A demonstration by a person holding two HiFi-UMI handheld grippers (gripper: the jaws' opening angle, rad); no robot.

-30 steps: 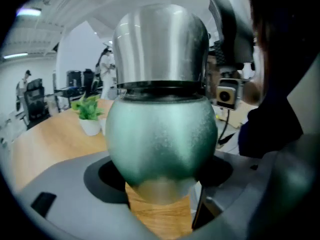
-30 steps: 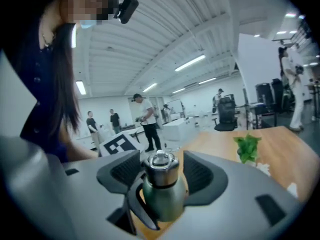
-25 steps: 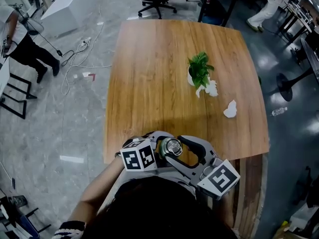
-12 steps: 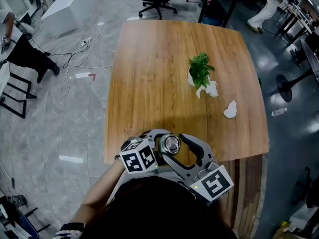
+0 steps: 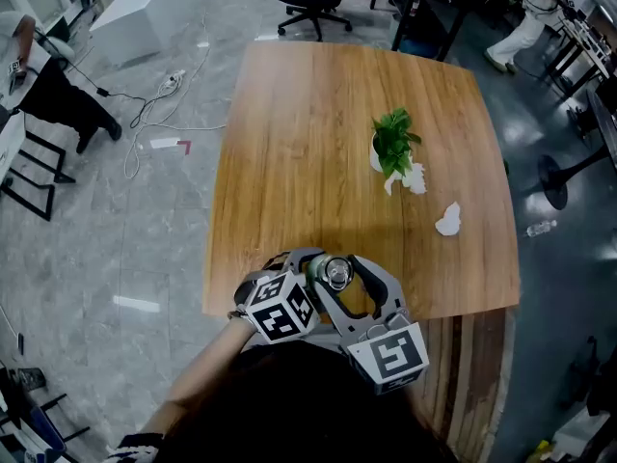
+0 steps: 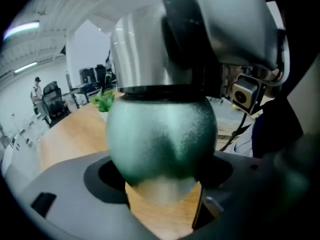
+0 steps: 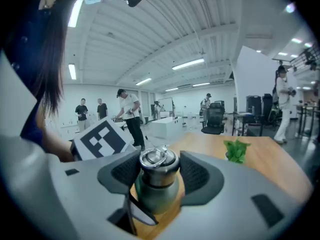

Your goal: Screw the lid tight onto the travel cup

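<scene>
At the near edge of the wooden surface [image 5: 318, 143], our left tongs [image 6: 160, 184] are clamped on the green body of the travel cup [image 6: 160, 139], which stands upright much where it was a second ago. Our right tongs [image 7: 157, 171] grip the steel lid [image 7: 157, 160] on top of the cup, and their marker cube [image 5: 388, 355] has swung from the right in toward our body, while the left cube [image 5: 280, 309] has turned only slightly. The potted plant [image 5: 393, 143] and the crumpled white paper [image 5: 447, 220] lie well apart from the cup, as before.
</scene>
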